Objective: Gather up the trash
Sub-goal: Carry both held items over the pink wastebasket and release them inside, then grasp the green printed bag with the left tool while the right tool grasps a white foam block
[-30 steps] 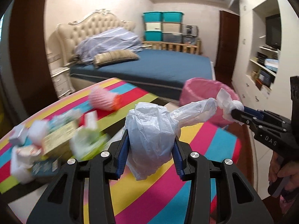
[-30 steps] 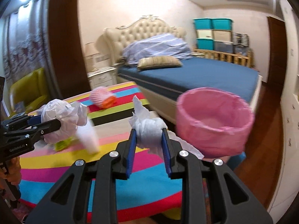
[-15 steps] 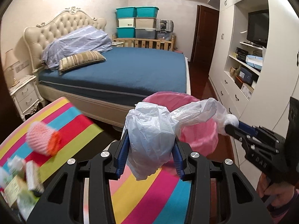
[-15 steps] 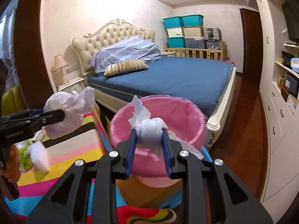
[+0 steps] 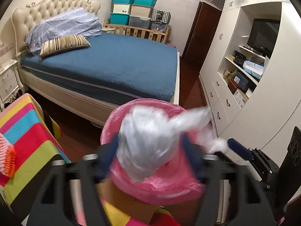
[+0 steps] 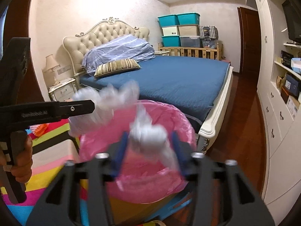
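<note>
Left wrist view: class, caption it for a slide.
Left gripper, jaws just opened, releases a crumpled plastic bag over the pink-lined bin.

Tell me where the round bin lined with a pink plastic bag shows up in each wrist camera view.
Left wrist view: the round bin lined with a pink plastic bag sits low at centre, behind the crumpled white plastic bag.
Right wrist view: the bin sits low at centre, slightly left, behind the same bag.
Shared landmark: the blue-covered bed lies just beyond the bin.
</note>
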The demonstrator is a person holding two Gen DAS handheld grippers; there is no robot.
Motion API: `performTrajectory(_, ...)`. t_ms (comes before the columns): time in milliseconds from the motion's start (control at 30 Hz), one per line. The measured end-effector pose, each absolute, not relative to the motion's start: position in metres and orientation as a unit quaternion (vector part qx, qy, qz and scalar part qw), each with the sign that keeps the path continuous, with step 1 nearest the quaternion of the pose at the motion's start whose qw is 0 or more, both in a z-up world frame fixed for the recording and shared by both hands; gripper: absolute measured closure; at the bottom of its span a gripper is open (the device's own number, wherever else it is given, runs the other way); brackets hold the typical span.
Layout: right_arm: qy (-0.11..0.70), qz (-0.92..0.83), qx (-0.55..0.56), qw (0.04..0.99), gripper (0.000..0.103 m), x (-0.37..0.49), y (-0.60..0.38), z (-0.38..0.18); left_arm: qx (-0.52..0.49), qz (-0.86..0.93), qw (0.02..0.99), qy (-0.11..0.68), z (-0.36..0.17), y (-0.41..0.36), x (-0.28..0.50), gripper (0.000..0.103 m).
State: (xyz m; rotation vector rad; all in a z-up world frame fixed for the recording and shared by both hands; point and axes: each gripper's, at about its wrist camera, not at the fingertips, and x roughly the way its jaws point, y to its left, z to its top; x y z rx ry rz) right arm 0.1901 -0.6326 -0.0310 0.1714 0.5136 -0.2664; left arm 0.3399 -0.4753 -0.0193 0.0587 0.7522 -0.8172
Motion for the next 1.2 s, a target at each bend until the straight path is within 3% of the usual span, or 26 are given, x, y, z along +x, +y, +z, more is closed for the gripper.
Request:
performTrajectory(33,0.253,-0.131,0.085,0.955,0.045,0.188,-0.633,-0.031,0.024,-0.381,0.857,0.345,-0.019,-0.47,0.337,0.015)
performTrajectory(233,0.242,-0.128,0.099,0.957,0.045,0.167,-0.627,-0.027,0.05,-0.348,0.887,0.298,-0.011,-0.44,0.315,0.012)
performTrajectory(467,0.23,-0.108,0.084,0.964,0.036,0.136,-0.587,-0.02,0.095,-0.293,0.917,0.252,-0.003,-0.38,0.268,0.01)
performTrajectory(900,0.249,-0.026,0.063,0.966,0.035,0.129,-0.484,-0.029,0.113,-0.228,0.94,0.227,-0.015,-0.267,0.204,0.009)
performTrajectory(1200,0.283,0.048,0.036,0.957,0.034,0.146,-0.405,-0.049,0.055,-0.151,0.951,0.265,-0.04,-0.155,0.196,0.009)
